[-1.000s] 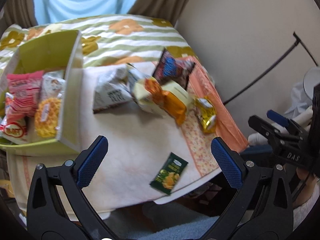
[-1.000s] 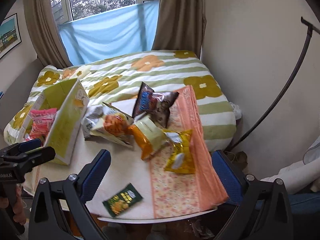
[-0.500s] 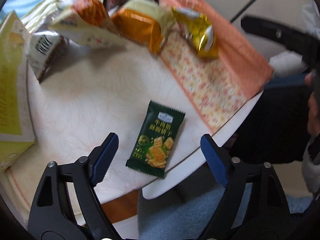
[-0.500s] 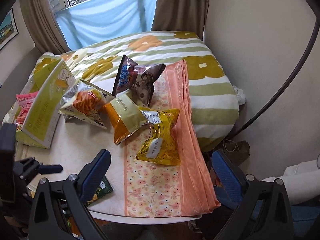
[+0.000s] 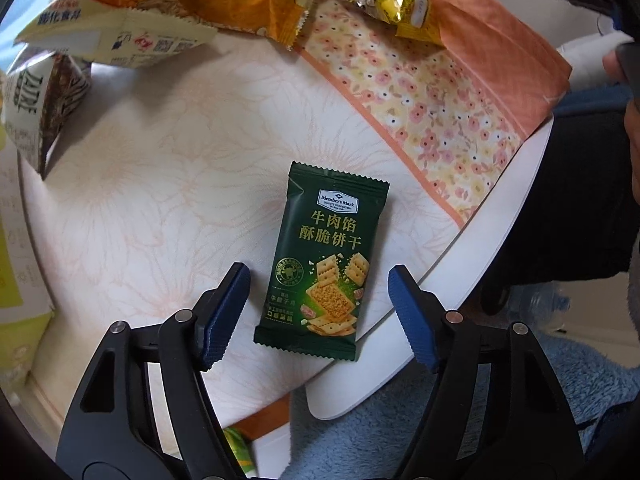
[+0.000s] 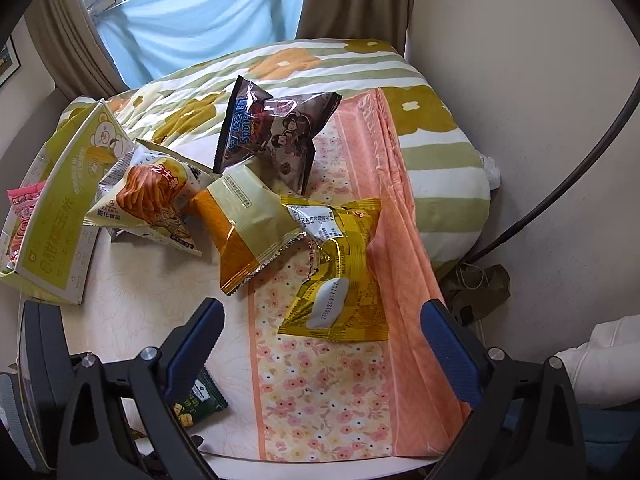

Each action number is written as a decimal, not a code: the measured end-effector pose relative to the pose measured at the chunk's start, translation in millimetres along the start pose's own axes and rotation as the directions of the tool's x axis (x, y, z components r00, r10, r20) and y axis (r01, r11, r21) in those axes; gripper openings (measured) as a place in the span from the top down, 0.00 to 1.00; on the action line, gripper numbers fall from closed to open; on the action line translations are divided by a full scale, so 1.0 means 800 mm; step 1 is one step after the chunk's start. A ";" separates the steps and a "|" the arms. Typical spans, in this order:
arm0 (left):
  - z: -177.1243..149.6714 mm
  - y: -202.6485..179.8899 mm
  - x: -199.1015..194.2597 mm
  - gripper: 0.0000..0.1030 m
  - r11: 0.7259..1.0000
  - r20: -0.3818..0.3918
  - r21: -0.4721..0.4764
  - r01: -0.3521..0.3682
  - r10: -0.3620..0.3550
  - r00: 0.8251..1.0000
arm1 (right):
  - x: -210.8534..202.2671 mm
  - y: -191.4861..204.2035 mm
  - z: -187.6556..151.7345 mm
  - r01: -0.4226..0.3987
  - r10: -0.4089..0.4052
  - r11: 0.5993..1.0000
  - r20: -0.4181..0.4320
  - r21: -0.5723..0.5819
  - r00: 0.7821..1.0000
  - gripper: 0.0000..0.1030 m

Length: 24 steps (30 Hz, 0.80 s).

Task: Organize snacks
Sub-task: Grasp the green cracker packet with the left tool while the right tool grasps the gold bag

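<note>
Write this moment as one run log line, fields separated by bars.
step: reach | left hand-held gripper: open, straddling green cracker packet | right hand-held gripper: open, over yellow packet

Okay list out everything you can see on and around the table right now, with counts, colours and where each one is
Cracker packet: 1, dark green, flat near the table's front edge, between the left fingers.
Snack bags: 5 loose in the middle: gold foil bag, orange-cream bag, brown bag, white-orange bag, white-brown bag behind it.
Box: 1, yellow-green, left edge; holds a pink packet.
Runner cloth: 1, orange floral, along the right side.
Table: 1, white.
Bed quilt: 1, green-striped with flowers, behind.
Left gripper: open, astride the cracker packet.
Right gripper: open, over the gold foil bag.
</note>
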<state>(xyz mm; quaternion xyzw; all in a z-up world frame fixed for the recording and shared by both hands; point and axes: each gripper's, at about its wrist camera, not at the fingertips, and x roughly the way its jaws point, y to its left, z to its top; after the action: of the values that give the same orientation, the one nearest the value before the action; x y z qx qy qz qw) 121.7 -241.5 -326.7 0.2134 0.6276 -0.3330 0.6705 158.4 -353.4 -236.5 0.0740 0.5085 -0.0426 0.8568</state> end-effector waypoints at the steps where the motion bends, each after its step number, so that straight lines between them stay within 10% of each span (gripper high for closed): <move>1: 0.003 -0.003 0.002 0.35 1.000 -0.001 0.008 -0.008 0.008 1.000 | 0.002 0.002 0.000 0.004 -0.004 1.000 -0.001 -0.001 1.000 0.05; 9: 0.014 -0.027 0.006 0.59 0.991 0.029 0.093 -0.099 0.097 0.995 | 0.021 0.011 0.006 0.051 -0.051 0.998 -0.013 -0.037 0.999 0.16; 24: 0.021 0.029 -0.013 0.60 0.999 0.059 -0.049 -0.008 0.011 0.998 | 0.076 0.003 0.028 0.079 -0.082 0.996 -0.071 -0.048 0.994 0.45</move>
<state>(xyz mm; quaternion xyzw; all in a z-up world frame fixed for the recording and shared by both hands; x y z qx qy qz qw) 150.2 -235.0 -317.4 0.1899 0.6146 -0.3205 0.6953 207.3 -354.6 -278.7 0.0354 0.5428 -0.0628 0.8368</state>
